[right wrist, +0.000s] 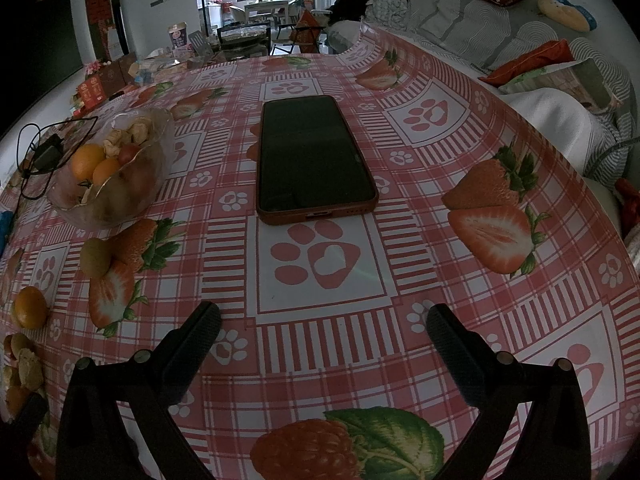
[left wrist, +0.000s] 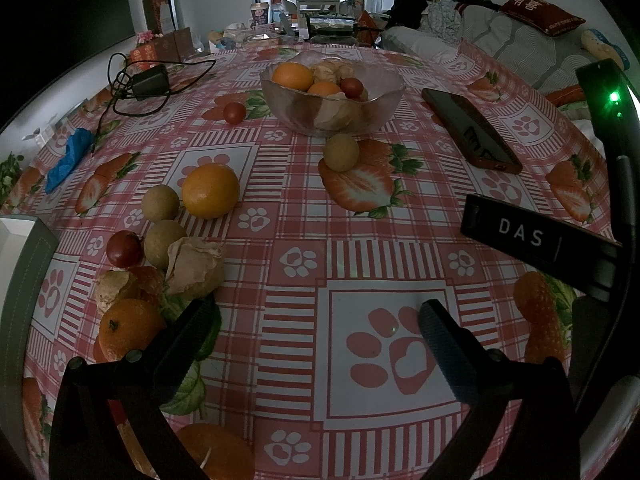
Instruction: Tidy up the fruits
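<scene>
A glass bowl [left wrist: 376,112] holding oranges, a cherry tomato and husked fruits stands mid-table; it also shows in the right wrist view [right wrist: 132,200]. Loose on the cloth lie an orange [left wrist: 211,190], a longan [left wrist: 341,152] before the bowl, a cherry tomato [left wrist: 234,113], two longans [left wrist: 160,203], another tomato [left wrist: 124,249], husked fruits [left wrist: 196,266] and a small orange [left wrist: 128,328]. My left gripper [left wrist: 316,320] is open and empty over the cloth, right of the fruit cluster. My right gripper [right wrist: 324,324] is open and empty, short of the phone.
A phone in a red case [right wrist: 314,156] lies right of the bowl, also in the left wrist view [left wrist: 472,128]. A charger with cable [left wrist: 148,82] and a blue cloth [left wrist: 70,156] lie at the left. A sofa with cushions [right wrist: 500,40] borders the right edge.
</scene>
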